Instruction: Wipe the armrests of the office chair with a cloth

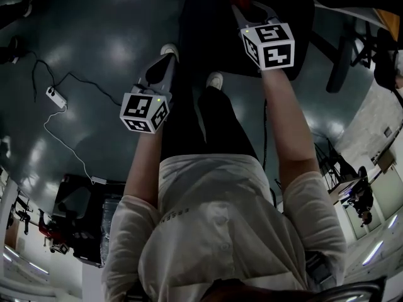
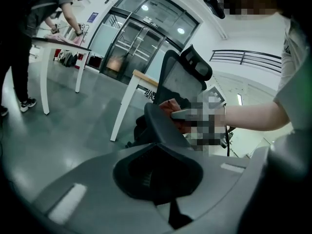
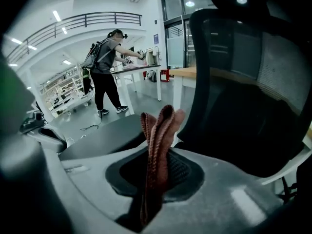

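The black mesh office chair [image 2: 181,82] stands just ahead of me; in the head view it is the dark mass [image 1: 208,36] at the top. My right gripper [image 3: 158,145] is shut on a reddish-brown cloth [image 3: 161,130] that sticks up out of its jaws, over the dark armrest [image 3: 105,136] beside the chair's back [image 3: 243,91]. The left gripper view shows that cloth [image 2: 170,105] lying at the armrest [image 2: 161,126]. My left gripper [image 2: 160,172] is shut and holds nothing, low and short of the armrest. In the head view the left gripper [image 1: 165,60] hangs over the floor and the right gripper [image 1: 244,6] reaches the chair.
A white power strip [image 1: 55,97] with its cable lies on the grey floor at left. A black wheeled stand [image 1: 79,207] is behind me. A white table [image 2: 58,42] with a person [image 2: 41,13] bent over it stands at left, and a wood-topped table [image 2: 145,77] is near the chair.
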A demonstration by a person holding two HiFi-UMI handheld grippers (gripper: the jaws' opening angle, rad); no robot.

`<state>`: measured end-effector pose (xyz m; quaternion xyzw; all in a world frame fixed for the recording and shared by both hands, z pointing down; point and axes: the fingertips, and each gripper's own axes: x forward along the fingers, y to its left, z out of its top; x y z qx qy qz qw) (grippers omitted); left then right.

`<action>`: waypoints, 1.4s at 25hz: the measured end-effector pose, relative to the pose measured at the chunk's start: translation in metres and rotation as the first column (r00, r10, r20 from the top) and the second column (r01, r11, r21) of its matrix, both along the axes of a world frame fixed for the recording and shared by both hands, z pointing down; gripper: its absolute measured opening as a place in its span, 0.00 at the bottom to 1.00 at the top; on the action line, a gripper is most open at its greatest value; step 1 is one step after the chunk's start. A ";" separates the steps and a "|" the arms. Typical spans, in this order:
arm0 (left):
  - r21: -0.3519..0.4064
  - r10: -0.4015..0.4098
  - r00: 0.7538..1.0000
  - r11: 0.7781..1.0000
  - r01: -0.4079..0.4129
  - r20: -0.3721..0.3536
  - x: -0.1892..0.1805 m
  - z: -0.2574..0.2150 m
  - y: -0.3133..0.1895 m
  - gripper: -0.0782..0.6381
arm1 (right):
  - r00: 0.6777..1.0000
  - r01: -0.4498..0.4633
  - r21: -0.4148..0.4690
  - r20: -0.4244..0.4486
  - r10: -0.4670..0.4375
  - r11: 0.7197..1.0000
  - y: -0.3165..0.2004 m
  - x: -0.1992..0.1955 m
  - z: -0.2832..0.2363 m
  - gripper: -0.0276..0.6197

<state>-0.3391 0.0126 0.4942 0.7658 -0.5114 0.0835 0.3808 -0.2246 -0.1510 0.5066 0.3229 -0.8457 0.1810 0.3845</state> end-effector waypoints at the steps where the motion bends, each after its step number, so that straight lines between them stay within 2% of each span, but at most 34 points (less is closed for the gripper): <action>1: -0.004 0.004 1.000 1.000 -0.004 0.001 0.000 0.002 -0.002 0.13 | 1.000 0.005 -0.007 -0.005 -0.005 1.000 -0.002 -0.004 0.005 0.12; 7: -0.016 0.031 1.000 0.999 -0.031 -0.002 0.007 0.006 -0.005 0.13 | 0.990 0.132 0.014 -0.055 -0.131 0.991 0.004 -0.023 0.011 0.12; 16: -0.024 0.025 1.000 0.999 -0.025 0.002 0.011 0.005 0.009 0.13 | 0.961 0.271 -0.012 -0.050 -0.272 0.962 0.044 -0.029 0.002 0.12; 25: -0.051 -0.021 1.000 0.999 0.020 -0.005 0.018 0.009 0.029 0.13 | 0.943 0.330 -0.038 -0.025 -0.331 0.943 0.111 -0.025 0.002 0.12; 35: -0.014 -0.029 1.000 0.999 0.029 0.004 0.034 0.003 0.040 0.13 | 0.929 0.365 -0.108 -0.013 -0.369 0.925 0.183 -0.016 0.013 0.12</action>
